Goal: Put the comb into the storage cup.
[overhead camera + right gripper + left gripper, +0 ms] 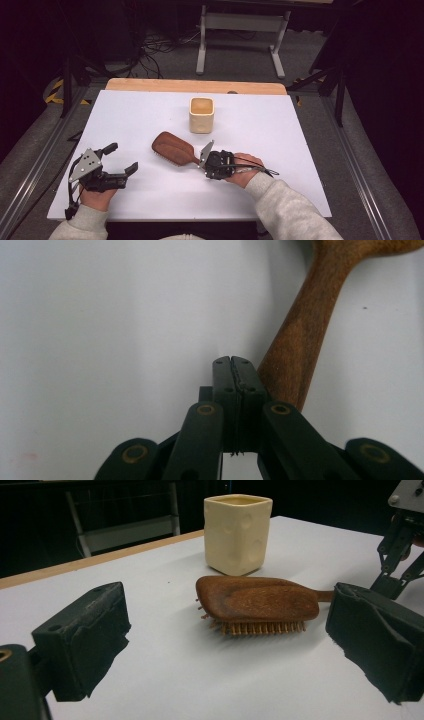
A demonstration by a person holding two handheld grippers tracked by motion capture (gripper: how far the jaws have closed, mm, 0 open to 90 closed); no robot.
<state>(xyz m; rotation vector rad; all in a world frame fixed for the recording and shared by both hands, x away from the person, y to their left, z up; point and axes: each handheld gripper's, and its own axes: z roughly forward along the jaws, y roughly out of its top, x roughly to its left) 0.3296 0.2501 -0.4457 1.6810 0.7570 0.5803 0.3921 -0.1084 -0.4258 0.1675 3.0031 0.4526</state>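
- Cream square cup standing upright on the white table, just beyond the brush head, apart from it.
- No legible writing anywhere.
- Wooden hairbrush: reddish-brown oval paddle, bristles down, flat near mid-table, handle toward the right hand-held gripper.
- Right hand-held gripper's jaws pressed together, empty, beside and against the handle.
- Left hand-held gripper spread wide, empty, well left of the brush.

A white table top covers most of a wooden desk, whose bare wood edge shows along the far side. Beyond that edge lies grey carpet floor, where a pale metal stand rests on two feet. Left of the stand, black cables tangle on the floor. Yellow-black tape marks the floor left of the table. The surroundings are dark.
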